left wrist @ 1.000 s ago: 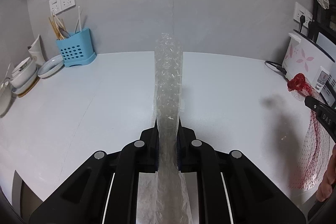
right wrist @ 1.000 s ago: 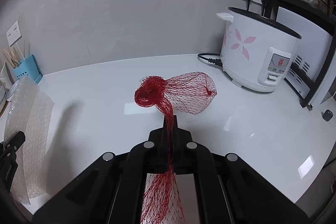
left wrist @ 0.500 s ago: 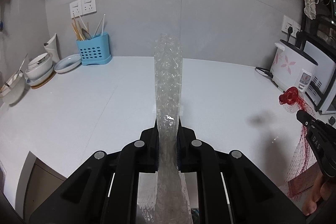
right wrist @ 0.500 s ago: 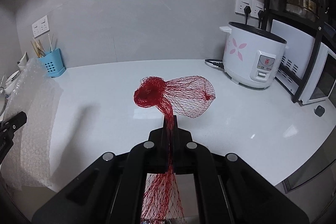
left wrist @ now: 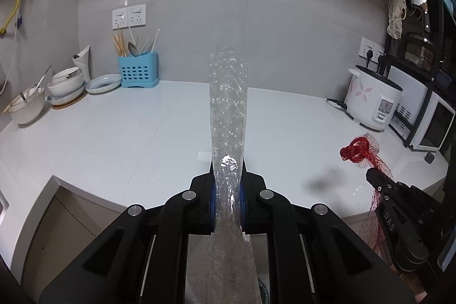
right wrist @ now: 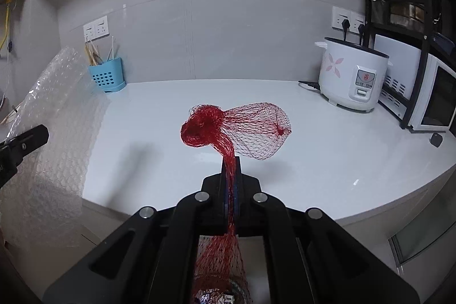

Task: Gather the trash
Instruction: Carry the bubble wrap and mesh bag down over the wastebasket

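My left gripper (left wrist: 227, 184) is shut on a strip of clear bubble wrap (left wrist: 228, 110) that stands up between its fingers and hangs down behind them. The bubble wrap also shows at the left of the right wrist view (right wrist: 57, 133). My right gripper (right wrist: 231, 170) is shut on a red mesh net bag (right wrist: 242, 127), whose bunched end rises above the fingers while the rest hangs below. The net bag (left wrist: 359, 151) and right gripper (left wrist: 376, 181) show at the right of the left wrist view. Both grippers are held in the air near the front edge of the white counter (left wrist: 114, 138).
A blue utensil holder (left wrist: 138, 73) and stacked bowls (left wrist: 65, 87) stand at the counter's back left. A white rice cooker (right wrist: 350, 76) and a microwave (right wrist: 433, 101) stand at the right. A small dark object (right wrist: 436, 139) lies near the microwave. Cabinet fronts show below the counter edge.
Both grippers have pulled back and up from the counter, each still holding its item. More of the counter's front edge and the cabinets shows now.
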Action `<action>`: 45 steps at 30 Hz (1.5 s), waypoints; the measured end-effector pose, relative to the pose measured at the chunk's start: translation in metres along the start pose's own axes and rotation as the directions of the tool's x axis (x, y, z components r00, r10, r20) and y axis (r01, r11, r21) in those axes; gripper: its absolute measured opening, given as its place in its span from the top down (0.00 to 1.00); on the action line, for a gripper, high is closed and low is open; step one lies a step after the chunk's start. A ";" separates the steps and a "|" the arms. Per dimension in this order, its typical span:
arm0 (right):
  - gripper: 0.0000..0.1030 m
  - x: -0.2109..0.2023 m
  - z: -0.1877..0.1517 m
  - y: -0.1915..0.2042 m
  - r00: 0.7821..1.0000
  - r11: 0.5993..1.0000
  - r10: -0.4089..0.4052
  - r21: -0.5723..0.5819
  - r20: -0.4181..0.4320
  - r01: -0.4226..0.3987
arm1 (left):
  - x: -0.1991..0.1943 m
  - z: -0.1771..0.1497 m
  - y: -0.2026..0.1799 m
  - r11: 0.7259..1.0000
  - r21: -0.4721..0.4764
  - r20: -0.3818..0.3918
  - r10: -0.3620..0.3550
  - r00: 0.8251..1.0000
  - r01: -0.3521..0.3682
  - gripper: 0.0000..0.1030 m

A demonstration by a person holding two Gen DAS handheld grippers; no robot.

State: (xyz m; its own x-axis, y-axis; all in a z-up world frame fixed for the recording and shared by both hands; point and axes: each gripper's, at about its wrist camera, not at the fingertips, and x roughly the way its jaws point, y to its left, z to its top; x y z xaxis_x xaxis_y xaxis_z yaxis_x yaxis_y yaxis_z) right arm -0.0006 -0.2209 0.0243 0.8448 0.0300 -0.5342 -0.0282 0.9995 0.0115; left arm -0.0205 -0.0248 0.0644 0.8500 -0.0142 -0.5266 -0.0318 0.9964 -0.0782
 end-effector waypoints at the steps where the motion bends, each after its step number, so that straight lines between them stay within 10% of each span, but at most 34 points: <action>1: 0.99 -0.004 -0.006 0.003 1.000 1.000 0.000 -0.005 0.003 0.000 | -0.005 -0.005 0.001 1.000 -0.002 0.003 -0.002 1.000 0.002 0.90; 32: 0.99 -0.083 -0.204 0.036 0.984 0.988 0.138 -0.046 -0.116 -0.144 | -0.049 -0.196 0.029 0.999 -0.037 -0.116 -0.039 0.992 0.035 0.90; 45: 0.99 -0.032 -0.278 0.046 0.972 0.991 0.122 -0.032 -0.201 -0.131 | 0.014 -0.270 0.036 0.998 -0.058 -0.217 -0.050 0.975 0.038 0.90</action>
State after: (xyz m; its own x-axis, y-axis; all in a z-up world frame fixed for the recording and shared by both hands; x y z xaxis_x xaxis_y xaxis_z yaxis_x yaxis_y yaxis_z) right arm -0.1775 -0.1778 -0.1925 0.7100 0.1503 -0.6880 -0.1562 0.9862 0.0542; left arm -0.1521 -0.0111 -0.1742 0.7160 -0.0814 -0.6933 -0.0297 0.9887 -0.1468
